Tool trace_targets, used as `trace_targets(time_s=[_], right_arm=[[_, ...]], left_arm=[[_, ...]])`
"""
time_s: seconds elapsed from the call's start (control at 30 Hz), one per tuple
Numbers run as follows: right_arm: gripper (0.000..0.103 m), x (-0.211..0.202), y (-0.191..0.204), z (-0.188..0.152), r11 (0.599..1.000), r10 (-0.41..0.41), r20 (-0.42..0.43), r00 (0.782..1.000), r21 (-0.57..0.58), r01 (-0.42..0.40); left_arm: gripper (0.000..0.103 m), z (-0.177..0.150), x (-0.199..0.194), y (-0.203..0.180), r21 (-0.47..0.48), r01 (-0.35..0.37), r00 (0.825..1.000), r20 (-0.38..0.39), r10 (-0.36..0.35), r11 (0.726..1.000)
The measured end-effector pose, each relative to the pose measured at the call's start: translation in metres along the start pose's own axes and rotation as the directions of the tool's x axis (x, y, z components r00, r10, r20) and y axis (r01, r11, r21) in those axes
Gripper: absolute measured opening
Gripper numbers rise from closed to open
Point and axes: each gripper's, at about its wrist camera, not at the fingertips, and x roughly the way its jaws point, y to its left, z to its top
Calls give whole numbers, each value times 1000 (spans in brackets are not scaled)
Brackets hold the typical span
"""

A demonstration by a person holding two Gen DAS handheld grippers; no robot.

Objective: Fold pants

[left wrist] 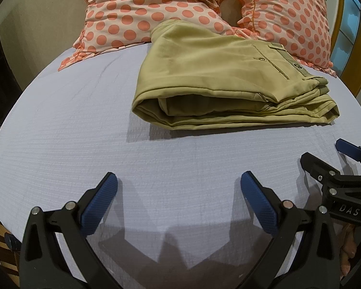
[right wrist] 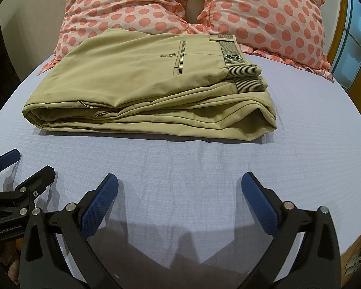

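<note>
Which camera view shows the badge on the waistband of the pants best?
The right wrist view: the badge faces the camera on the striped waistband of the pants. In the left wrist view it is small and seen obliquely.

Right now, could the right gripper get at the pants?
Probably yes. The right gripper is open and holds nothing, and only bare sheet lies between it and the folded pants. The left gripper is off to the side, out of the way.
</note>
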Motion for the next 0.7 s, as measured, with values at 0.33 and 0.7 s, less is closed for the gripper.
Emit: trace_targets(time_s=[0.33,0.7], right_arm=[[102,0,0,0,1000,1,0,1000,-1,-1],[102,-1,0,0,1000,2,1,1000,-2,-2]], left_arm=[[101,1,0,0,-4,-3,1000,15,3,1000],[101,1,1,1,2,-1,1000,8,1,1000]])
